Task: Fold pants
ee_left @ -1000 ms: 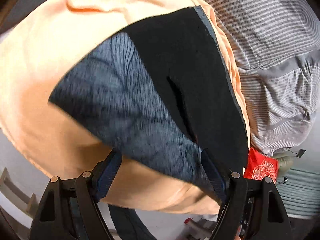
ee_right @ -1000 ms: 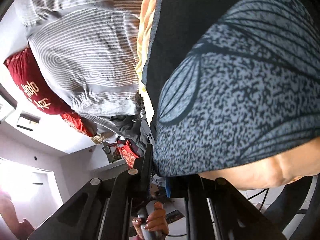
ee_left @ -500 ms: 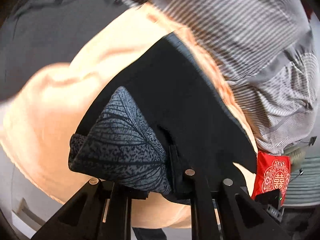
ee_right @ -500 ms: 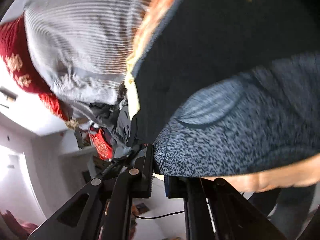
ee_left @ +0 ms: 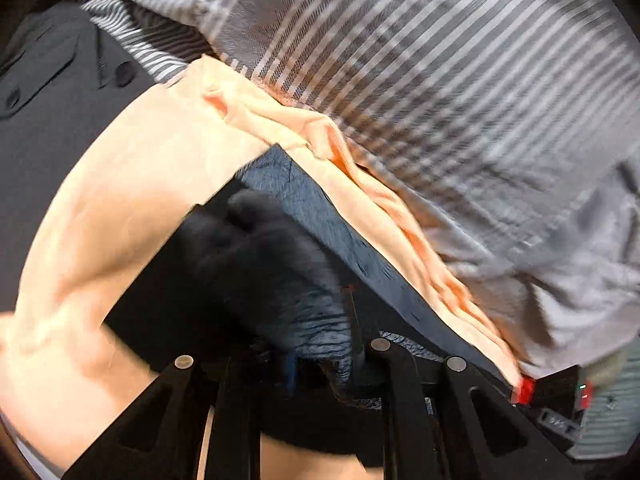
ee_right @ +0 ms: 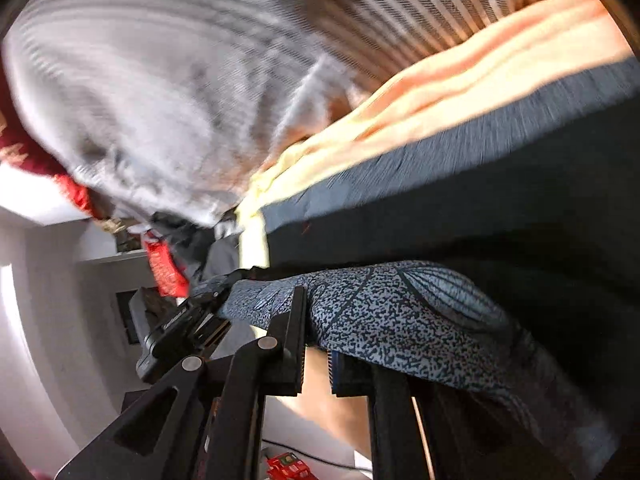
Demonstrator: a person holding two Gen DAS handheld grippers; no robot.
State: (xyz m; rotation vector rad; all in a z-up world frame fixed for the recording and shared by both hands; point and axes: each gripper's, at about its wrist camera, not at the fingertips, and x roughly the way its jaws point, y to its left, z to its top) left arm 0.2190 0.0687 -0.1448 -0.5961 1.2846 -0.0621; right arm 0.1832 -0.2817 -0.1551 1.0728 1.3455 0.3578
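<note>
The pants (ee_left: pixel 240 280) are dark, with a blue-grey leaf print on one side and black on the other, and they lie on an orange sheet (ee_left: pixel 120 220). My left gripper (ee_left: pixel 324 360) pinches a bunched fold of the printed cloth. Its jaws are opening a little, with the cloth still between them. In the right wrist view my right gripper (ee_right: pixel 316 340) is shut on the printed edge of the pants (ee_right: pixel 400 312), which drapes over its fingers above the black part. Both views are blurred by motion.
A grey striped duvet (ee_left: pixel 440 80) is heaped along the far side of the sheet (ee_right: pixel 460 92). A dark coat (ee_left: pixel 52 92) lies at the upper left. A red cushion (ee_right: pixel 166 268) and a black device (ee_right: pixel 176 332) lie past the bed's end.
The left jaws went from wide apart to closed on the pants' edge. Both grippers have swung across the bed with the printed cloth, and it now lies over the black part.
</note>
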